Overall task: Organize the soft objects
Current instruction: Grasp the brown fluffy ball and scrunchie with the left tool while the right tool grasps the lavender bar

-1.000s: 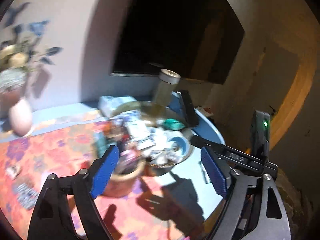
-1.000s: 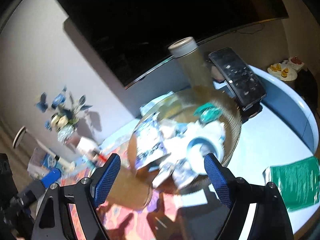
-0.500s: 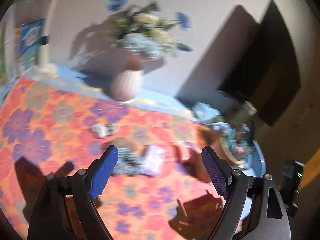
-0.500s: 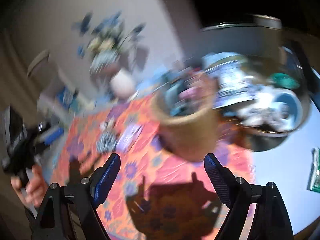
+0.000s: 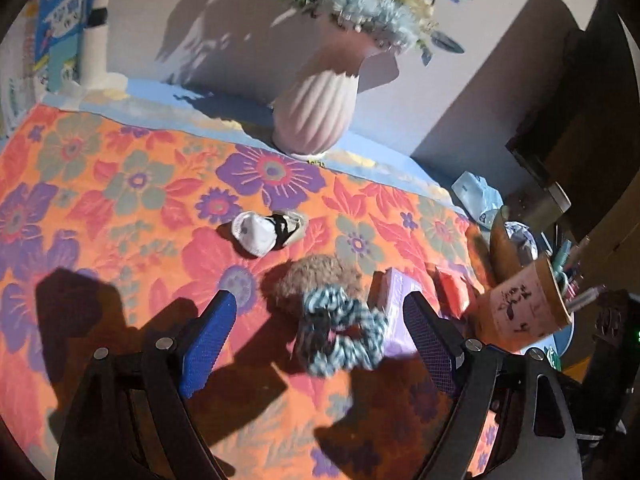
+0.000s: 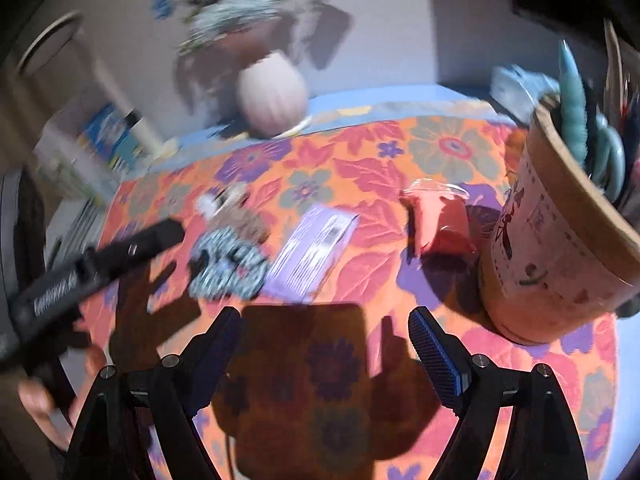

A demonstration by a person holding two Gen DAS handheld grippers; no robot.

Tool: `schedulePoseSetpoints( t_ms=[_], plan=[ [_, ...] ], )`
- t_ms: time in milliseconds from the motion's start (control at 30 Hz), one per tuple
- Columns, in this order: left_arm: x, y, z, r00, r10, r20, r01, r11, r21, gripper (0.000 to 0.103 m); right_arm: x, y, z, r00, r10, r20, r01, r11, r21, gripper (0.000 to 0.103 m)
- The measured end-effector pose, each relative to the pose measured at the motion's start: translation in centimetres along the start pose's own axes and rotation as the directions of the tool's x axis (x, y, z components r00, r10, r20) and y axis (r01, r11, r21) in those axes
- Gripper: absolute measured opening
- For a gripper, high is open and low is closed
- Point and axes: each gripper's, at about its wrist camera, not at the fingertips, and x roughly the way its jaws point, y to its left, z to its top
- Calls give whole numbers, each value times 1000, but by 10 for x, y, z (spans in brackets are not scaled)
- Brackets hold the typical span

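Note:
On the flowered orange cloth [image 5: 120, 184] lie a blue-and-white scrunchie [image 5: 340, 330], a brown fluffy scrunchie [image 5: 316, 280] behind it and a white-and-black soft piece [image 5: 266, 230] farther back. My left gripper [image 5: 320, 336] hangs open just above the blue scrunchie, with nothing between its blue pads [image 5: 206, 336]. In the right wrist view the blue scrunchie [image 6: 226, 266] and the brown one [image 6: 246, 222] lie left of a purple packet [image 6: 314, 254]. My right gripper [image 6: 324, 354] is open over bare cloth, nearer than the packet. The left gripper's body [image 6: 92, 268] reaches in from the left, held by a hand.
A pink ribbed vase [image 5: 314, 112] with flowers stands at the back by the wall. A brown pen holder [image 6: 560, 248] full of pens and scissors stands right. A red packet [image 6: 440, 220] lies beside it. A bowl of clutter [image 5: 516, 240] sits beyond the holder.
Both grippers have swung left, away from the cluttered bowl, and dropped toward the flowered cloth. The soft pieces and the purple packet are now close in front. Both stayed open.

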Motion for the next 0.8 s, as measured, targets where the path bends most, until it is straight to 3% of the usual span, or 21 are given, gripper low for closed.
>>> schedulePoseSetpoints(
  t_ms=[200,267,300,333,433,533,800],
  plan=[
    [35,-1,2,999,-2,-49,3,1000,18,82,25,-10,17,1000,23,-8,-22,995,96,84],
    [42,-2,0,998,9,-60,-7,999,40,68,30,-6,19,1000,6,9,-7,996,85,80],
    [47,-2,-1,997,14,-78,-10,998,54,56,34,-2,21,1000,-14,14,13,998,70,76],
    [51,-1,-3,995,21,-94,-15,998,62,53,38,2,22,1000,-17,11,17,998,54,72],
    [47,2,-4,997,29,-78,-22,996,85,44,51,9,24,1000,15,-7,-15,999,52,71],
    [38,13,-4,997,61,-54,-56,995,77,44,61,17,26,1000,-16,-1,16,999,33,71],
    [26,36,-10,1000,-3,-20,4,999,38,44,75,37,24,986,-157,60,160,985,-66,72]
  ],
)
